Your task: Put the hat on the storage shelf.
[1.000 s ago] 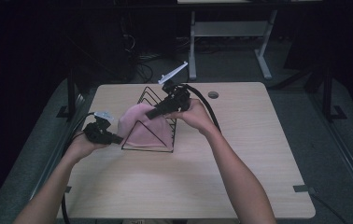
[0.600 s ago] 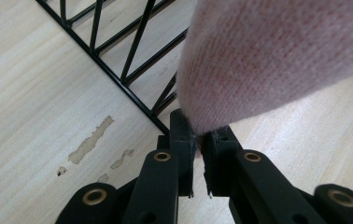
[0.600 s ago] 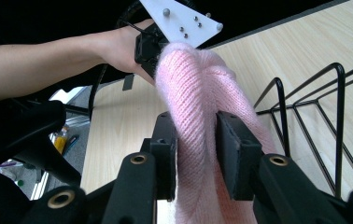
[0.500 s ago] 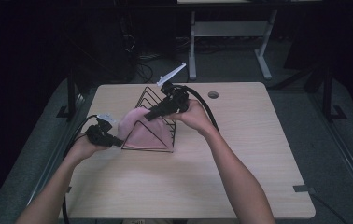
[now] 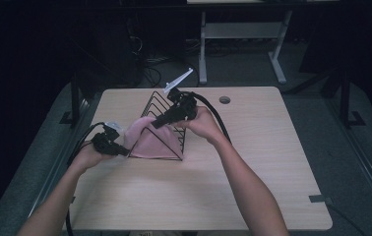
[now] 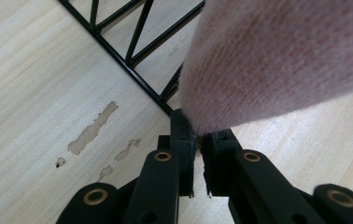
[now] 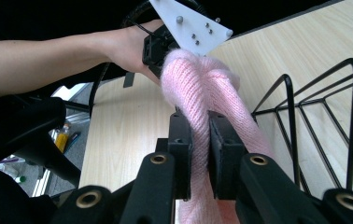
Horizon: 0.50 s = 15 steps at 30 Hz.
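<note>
The pink knit cloth (image 5: 147, 140) is draped over the black wire rack (image 5: 167, 125) on the counter (image 5: 253, 162), and the wires hide a good chunk of it. Left gripper (image 6: 198, 140) has its fingers pinched tight on the cloth's edge. Right gripper (image 7: 199, 135) just closed; its fingers squeeze a bunched fold near the rack's top, the rest cut off below.

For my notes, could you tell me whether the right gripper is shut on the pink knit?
Shut: the right gripper pinches the pink knit cloth between its jaws.
</note>
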### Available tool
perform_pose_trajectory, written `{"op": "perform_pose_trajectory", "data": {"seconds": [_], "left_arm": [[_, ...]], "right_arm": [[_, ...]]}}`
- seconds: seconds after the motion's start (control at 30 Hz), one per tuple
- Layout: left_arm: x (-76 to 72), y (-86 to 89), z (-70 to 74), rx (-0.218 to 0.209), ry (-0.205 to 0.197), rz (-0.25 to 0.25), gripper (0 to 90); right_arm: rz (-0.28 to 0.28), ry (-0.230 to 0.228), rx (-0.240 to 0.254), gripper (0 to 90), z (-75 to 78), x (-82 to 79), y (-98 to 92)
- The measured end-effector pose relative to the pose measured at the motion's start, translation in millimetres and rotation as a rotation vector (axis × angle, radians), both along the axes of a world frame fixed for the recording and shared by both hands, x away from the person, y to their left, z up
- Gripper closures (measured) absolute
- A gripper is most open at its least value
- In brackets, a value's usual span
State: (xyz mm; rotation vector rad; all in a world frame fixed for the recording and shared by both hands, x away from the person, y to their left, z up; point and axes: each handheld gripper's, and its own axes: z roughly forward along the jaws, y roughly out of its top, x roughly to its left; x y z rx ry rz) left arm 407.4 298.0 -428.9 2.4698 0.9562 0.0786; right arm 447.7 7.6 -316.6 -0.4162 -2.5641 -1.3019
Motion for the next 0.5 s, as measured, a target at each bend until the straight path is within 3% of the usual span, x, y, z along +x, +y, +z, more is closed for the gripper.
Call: {"op": "perform_pose_trajectory", "data": {"seconds": [0.3,0.5], "left_arm": [[-2.1,4.9,-3.4,-0.034,0.001,0.021,84.0],[-5.9,7.9,2.0,-0.046,-0.015,0.008,79.0]], "right_arm": [[0.011,-0.013,-0.006,80.1,-2.7,-0.7,1.6],[-0.004,-0.020,0.014,69.3,-0.7,-2.9,-2.7]]}}
